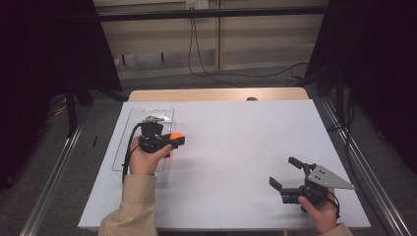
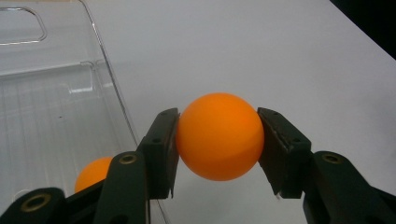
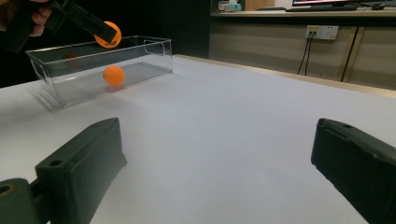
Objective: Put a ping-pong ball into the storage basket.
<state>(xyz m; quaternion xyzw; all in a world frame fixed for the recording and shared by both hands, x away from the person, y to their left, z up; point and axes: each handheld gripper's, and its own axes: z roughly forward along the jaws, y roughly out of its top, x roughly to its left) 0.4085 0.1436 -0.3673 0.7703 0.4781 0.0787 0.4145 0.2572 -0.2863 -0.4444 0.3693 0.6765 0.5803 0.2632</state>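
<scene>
My left gripper [image 1: 175, 137] is shut on an orange ball [image 2: 219, 136], held in the air just to the right of the long wall of a clear plastic bin [image 1: 119, 156]. In the right gripper view the held ball [image 3: 108, 34] hangs level with the bin's rim [image 3: 154, 43]. A second orange ball [image 3: 114, 75] lies on the bin's floor, also seen low in the left gripper view as the second ball [image 2: 93, 173]. My right gripper [image 1: 284, 171] rests open near the table's front right, nothing between its jaws.
The white table top [image 1: 236, 142] spreads wide between the two grippers. The bin [image 2: 56, 107] stands along the table's left side. A wooden strip [image 1: 216, 94] edges the far side, with cables on the floor behind.
</scene>
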